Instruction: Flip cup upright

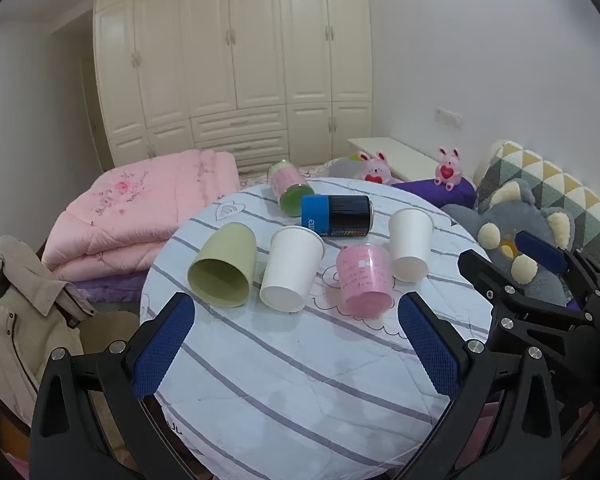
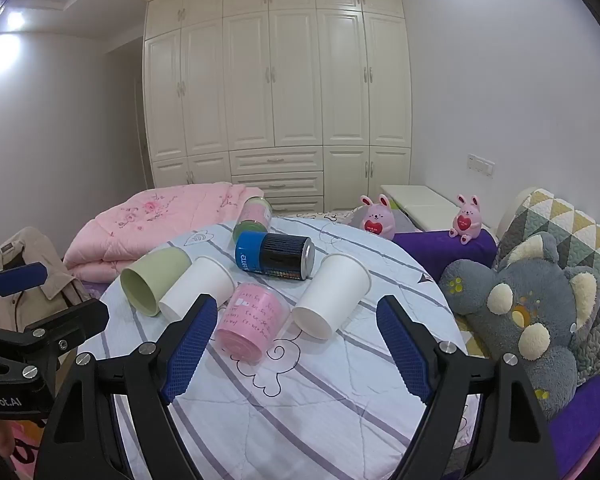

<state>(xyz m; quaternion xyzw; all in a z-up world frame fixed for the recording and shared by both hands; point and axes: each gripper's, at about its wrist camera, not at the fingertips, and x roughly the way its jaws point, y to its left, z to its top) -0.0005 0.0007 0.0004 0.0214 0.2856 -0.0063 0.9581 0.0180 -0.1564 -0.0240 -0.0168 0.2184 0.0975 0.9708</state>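
Several cups lie on their sides on a round table (image 1: 284,392) with a striped cloth. A green cup (image 1: 224,266) (image 2: 152,280) lies at the left with its mouth toward me. Beside it lie a white paper cup (image 1: 290,268) (image 2: 198,290), a clear cup with pink lining (image 1: 366,282) (image 2: 254,322), and a second white paper cup (image 1: 410,248) (image 2: 332,296). My left gripper (image 1: 296,312) is open and empty, short of the cups. My right gripper (image 2: 298,314) is open and empty, near the pink cup and right white cup.
A blue-and-black can (image 1: 336,216) (image 2: 274,256) and a pink-green jar (image 1: 290,186) (image 2: 254,216) lie on their sides behind the cups. A pink quilt (image 1: 140,216) lies at the left, a grey plush (image 2: 532,308) at the right. A jacket (image 1: 24,308) hangs left.
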